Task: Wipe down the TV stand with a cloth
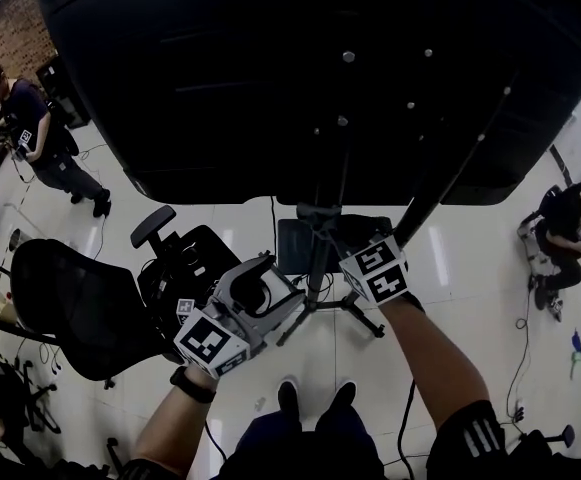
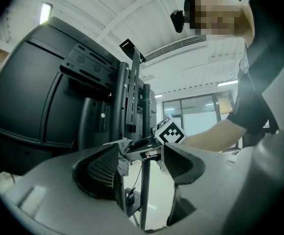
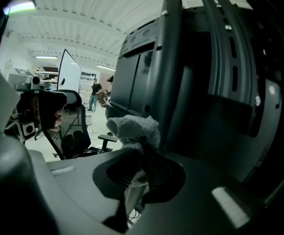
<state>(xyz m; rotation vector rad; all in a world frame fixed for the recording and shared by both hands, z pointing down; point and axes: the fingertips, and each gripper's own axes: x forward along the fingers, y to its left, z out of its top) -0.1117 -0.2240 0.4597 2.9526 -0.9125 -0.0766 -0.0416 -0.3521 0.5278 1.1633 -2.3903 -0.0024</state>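
The TV stand's black pole (image 1: 320, 258) rises under the big black back of the TV (image 1: 320, 78). In the right gripper view my right gripper (image 3: 142, 173) is shut on a grey fluffy cloth (image 3: 134, 129), which rests against the stand's upright column (image 3: 166, 72). In the head view the right gripper (image 1: 355, 253) sits just right of the pole. My left gripper (image 2: 142, 153) is open, with the thin pole (image 2: 144, 195) standing between its jaws and untouched. Beyond it are the cloth (image 2: 121, 152) and the other gripper's marker cube (image 2: 170, 130). The left gripper (image 1: 270, 288) is low, left of the pole.
The stand's base legs (image 1: 355, 308) spread on the white floor by my shoes (image 1: 315, 398). Two black office chairs (image 1: 80, 298) (image 1: 185, 258) stand to the left. One person (image 1: 40, 133) is at far left, another person (image 1: 570, 228) at far right. Cables lie on the floor.
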